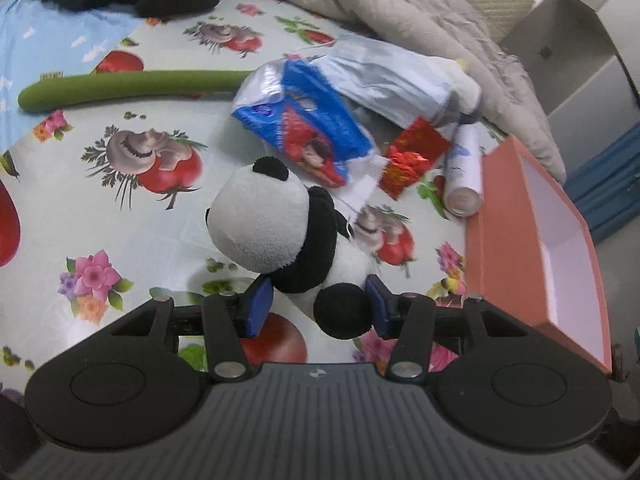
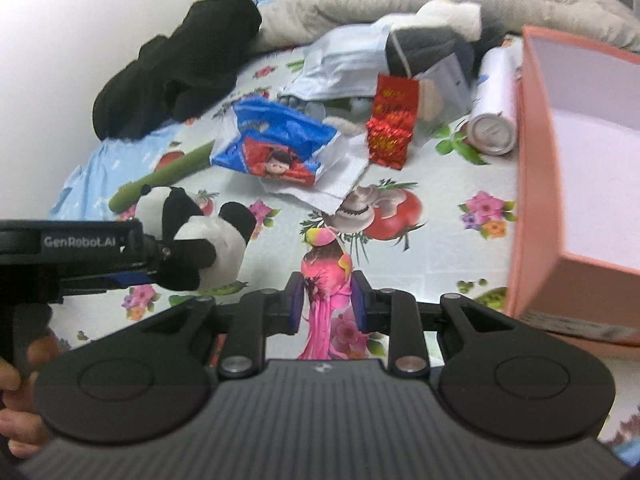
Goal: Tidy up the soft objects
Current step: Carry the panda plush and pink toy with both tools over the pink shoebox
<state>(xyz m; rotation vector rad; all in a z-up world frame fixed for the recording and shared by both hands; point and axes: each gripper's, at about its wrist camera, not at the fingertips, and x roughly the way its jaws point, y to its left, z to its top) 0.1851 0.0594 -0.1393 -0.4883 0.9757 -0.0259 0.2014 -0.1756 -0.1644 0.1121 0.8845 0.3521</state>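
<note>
Above the surface (image 1: 120, 216), the panda (image 1: 280, 232) is held low by the left tool (image 1: 318, 306), and the pink doll (image 2: 326, 300) is pinched narrowly in the right tool (image 2: 326, 308). Either could be dropped short of the box (image 2: 536, 184) if a soft body slips from the pads or is caught on the box rim.

Fuzzy plush panda (image 1: 276, 236), glossy printed plastic tablecloth (image 1: 120, 220), crinkled shiny red foil packet (image 1: 416, 156), matt pink cardboard box (image 1: 504, 240), quilted grey cloth blanket (image 1: 420, 12)

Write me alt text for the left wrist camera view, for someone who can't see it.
The left gripper holds a black-and-white plush panda in its jaws above a fruit-and-flower printed tablecloth. An open salmon-pink cardboard box sits to the right, a blue-and-red snack bag behind.
</note>
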